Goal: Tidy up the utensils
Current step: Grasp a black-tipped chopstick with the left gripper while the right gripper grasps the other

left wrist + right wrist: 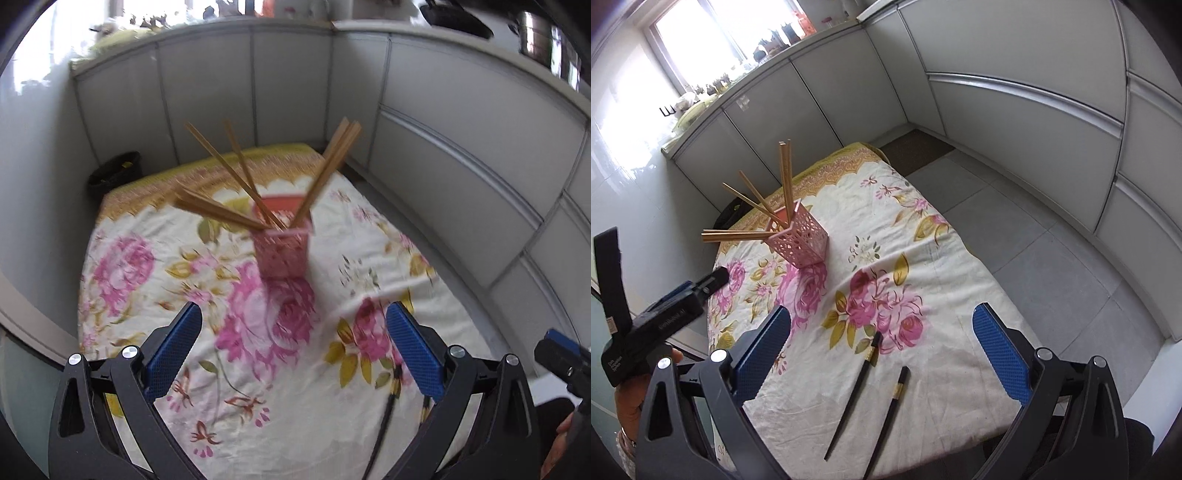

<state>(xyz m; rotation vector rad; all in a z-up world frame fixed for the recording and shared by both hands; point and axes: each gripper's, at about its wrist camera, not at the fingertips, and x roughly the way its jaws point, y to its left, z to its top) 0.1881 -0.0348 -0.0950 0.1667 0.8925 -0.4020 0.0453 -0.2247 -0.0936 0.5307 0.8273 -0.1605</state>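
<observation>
A pink perforated utensil holder (283, 253) (802, 242) stands on the floral tablecloth and holds several wooden chopsticks (236, 173) (785, 173) that lean out in different directions. Two black chopsticks (855, 393) (891, 406) lie side by side on the cloth near the front edge, between the right gripper's fingers in view. One of them shows in the left wrist view (384, 417). My left gripper (293, 354) is open and empty, above the cloth short of the holder. My right gripper (881, 354) is open and empty above the black chopsticks.
The table (923, 251) is covered by a white cloth with pink roses. Grey kitchen cabinets (207, 92) (1015, 103) surround it closely. A dark basket (116, 171) sits on the floor at the far left corner. Tiled floor (1052, 258) lies to the right.
</observation>
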